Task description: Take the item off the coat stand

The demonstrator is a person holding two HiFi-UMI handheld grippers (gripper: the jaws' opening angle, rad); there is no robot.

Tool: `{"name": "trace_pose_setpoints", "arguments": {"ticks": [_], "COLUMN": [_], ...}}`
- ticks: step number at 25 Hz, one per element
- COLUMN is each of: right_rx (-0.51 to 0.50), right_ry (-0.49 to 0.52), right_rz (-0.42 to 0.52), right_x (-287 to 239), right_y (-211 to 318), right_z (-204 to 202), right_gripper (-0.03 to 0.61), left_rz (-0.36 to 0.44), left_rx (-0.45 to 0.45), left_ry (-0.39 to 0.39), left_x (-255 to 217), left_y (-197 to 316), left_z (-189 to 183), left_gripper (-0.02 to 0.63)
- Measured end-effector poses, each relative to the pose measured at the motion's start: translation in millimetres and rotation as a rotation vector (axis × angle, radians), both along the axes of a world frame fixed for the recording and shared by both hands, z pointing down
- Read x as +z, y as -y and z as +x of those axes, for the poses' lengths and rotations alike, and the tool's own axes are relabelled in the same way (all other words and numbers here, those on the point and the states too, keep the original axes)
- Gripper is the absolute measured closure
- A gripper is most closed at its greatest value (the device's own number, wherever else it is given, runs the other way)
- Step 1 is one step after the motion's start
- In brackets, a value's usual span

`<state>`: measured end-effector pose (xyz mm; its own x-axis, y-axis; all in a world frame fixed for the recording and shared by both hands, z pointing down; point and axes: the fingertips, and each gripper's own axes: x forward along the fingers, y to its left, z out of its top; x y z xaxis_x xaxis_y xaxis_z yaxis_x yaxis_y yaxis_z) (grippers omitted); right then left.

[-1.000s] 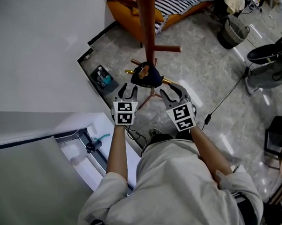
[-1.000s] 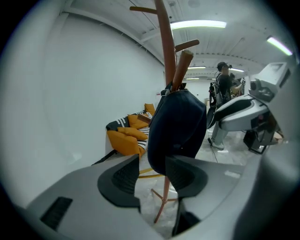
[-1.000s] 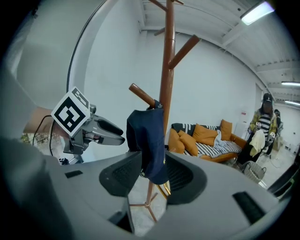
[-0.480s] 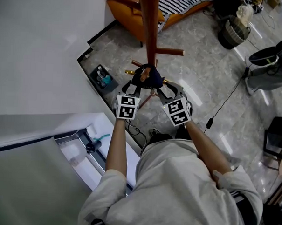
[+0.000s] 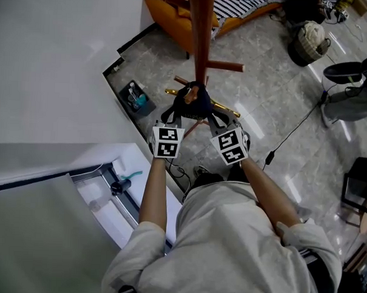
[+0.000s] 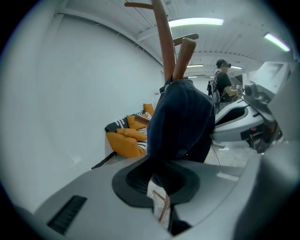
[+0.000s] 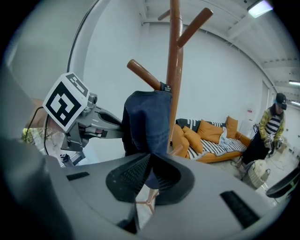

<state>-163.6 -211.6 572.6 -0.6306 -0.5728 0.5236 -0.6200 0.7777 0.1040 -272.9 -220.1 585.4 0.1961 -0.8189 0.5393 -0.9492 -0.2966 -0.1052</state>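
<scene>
A dark navy cap hangs on a low peg of the brown wooden coat stand. My left gripper is at the cap's left side and my right gripper at its right side. Both sets of jaws are closing, and cap fabric lies between the pads of each. In the left gripper view the cap hangs down into the left gripper. From the right gripper view, its blue cloth is pinched in the right gripper. The stand's pole rises just behind.
An orange sofa with a striped cover stands behind the stand. A dark box sits by the white wall at the left. A basket, a chair and a floor cable lie to the right. A person stands far off.
Both grippers have moved in from either side of the cap, and their jaws have gone from wide apart to closed on its fabric. The cap still hangs on its peg.
</scene>
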Motion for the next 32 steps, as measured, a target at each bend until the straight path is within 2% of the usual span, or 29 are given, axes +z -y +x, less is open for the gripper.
{"name": "trace_pose_setpoints", "arguments": {"ticks": [14,25,32], "right_rx": [-0.034,-0.09,-0.135], "right_ry": [0.022,0.049,0.075], "right_rz": [0.068,0.111,0.143], "right_x": [-17,-48,-68], "right_y": [-23,-37,-47], "right_z": [-6,-7,-10], "right_gripper": [0.565,0.565,0.565], "left_rz": [0.064,0.121,0.15], "left_rx": [-0.029,-0.065,-0.089], "left_ry": [0.004,0.043,0.043], "left_x": [-20,-54,-76], "left_y": [-26,-43,-56], "left_z": [-4,-2,-1], "left_gripper": [0.589,0.589,0.589]}}
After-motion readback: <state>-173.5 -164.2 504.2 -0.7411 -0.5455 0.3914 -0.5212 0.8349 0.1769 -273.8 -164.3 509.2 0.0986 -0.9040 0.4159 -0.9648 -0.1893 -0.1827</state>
